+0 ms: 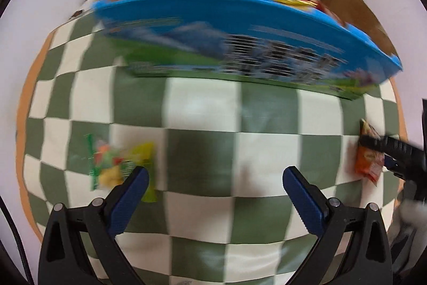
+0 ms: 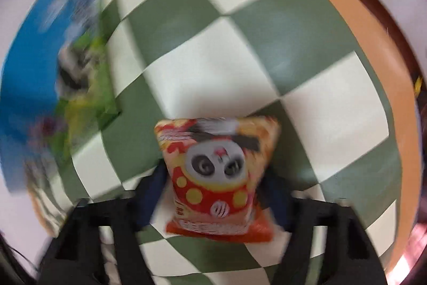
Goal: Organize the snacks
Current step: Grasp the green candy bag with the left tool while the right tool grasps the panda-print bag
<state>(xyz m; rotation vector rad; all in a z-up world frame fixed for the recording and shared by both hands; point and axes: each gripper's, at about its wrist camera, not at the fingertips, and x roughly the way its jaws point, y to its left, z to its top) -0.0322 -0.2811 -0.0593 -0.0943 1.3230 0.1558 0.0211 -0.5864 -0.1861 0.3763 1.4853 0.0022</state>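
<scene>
Green-and-cream checked cloth covers the table under both my grippers. At its far side stands a blue box holding snacks. My right gripper has its fingers on either side of a red panda snack bag; blur hides whether they press it. My left gripper is wide open and holds nothing, just beside a green candy packet.

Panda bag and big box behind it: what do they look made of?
Panda bag: seemingly thin glossy plastic film, judging by its puffy pillow shape, crimped end and printed sheen. Box: apparently cardboard, with plain brown matte inner walls and flaps and a blue printed outer face. Blur hides finer texture on both.
</scene>
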